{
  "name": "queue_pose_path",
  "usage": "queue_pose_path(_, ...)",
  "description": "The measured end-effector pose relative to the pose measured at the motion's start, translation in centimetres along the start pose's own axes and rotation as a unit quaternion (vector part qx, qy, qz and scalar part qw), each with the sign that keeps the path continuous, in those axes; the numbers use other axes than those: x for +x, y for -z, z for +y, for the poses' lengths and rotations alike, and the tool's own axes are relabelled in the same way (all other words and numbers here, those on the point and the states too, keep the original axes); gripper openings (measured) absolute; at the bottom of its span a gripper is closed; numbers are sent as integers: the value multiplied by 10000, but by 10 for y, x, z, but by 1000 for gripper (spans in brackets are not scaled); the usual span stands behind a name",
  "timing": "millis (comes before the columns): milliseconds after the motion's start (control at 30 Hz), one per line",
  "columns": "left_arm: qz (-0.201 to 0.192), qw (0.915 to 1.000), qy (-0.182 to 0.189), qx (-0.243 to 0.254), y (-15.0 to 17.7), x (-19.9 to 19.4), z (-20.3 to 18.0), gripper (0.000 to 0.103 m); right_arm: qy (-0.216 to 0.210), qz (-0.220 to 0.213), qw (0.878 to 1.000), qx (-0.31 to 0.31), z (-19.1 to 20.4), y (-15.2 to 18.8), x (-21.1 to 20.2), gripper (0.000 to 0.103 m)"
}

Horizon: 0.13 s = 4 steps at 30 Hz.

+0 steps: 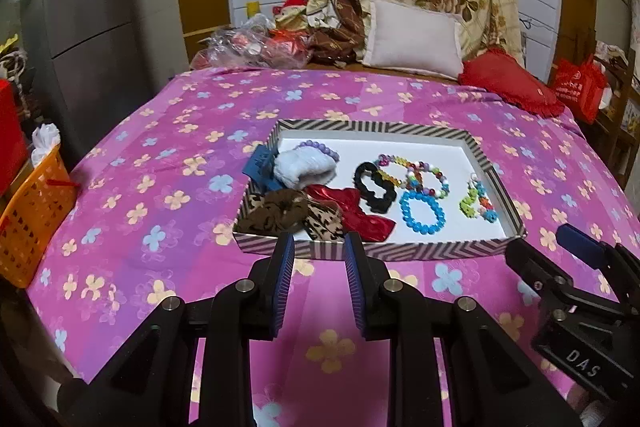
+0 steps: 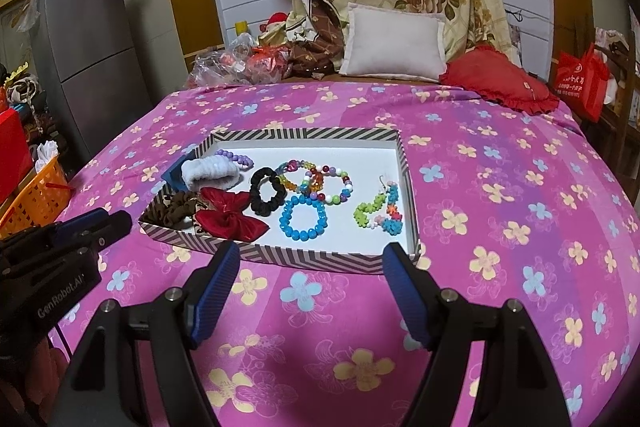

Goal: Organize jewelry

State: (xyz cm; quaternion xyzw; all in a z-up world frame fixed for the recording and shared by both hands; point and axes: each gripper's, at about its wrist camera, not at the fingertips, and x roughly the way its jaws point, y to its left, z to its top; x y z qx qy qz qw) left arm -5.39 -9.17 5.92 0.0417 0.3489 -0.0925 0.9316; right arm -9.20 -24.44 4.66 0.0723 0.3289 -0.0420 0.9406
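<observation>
A striped box lid (image 1: 436,251) (image 2: 320,258) lies on the pink flowered bedspread and holds the jewelry. Inside are a blue bead bracelet (image 1: 423,213) (image 2: 305,219), a black scrunchie (image 1: 374,187) (image 2: 267,193), a red bow (image 1: 360,213) (image 2: 228,217), multicoloured bead bracelets (image 1: 416,173) (image 2: 316,179), a flower-bead piece (image 1: 476,201) (image 2: 382,211), a white fluffy band (image 1: 306,169) (image 2: 210,175), a purple bead bracelet (image 1: 320,148) (image 2: 234,157) and leopard scrunchies (image 1: 288,213) (image 2: 176,211). My left gripper (image 1: 319,247) is open and empty at the box's near edge. My right gripper (image 2: 312,255) is wide open and empty, just in front of the box.
An orange basket (image 1: 32,211) (image 2: 34,197) stands off the bed's left edge beside a grey fridge (image 1: 92,27). A white pillow (image 1: 412,39), a red cushion (image 1: 512,83) and plastic bags (image 1: 256,45) lie at the bed's head. A blue item (image 1: 260,165) hangs over the box's left wall.
</observation>
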Motion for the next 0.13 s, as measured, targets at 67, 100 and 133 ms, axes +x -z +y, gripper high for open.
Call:
queue_pose_path(67,38,10000,-49,-17,0,2,2,29,0,3,10000,25,-5,1,2,77)
queue_pose_path(100,87,9999,-39,-47,1,4,4,29,14,5,10000,41,-8,1,3,77)
queue_pose_path(133,171,9998,-25,-97,2,7,8,29,38,12,10000,59,-12,1,4,77)
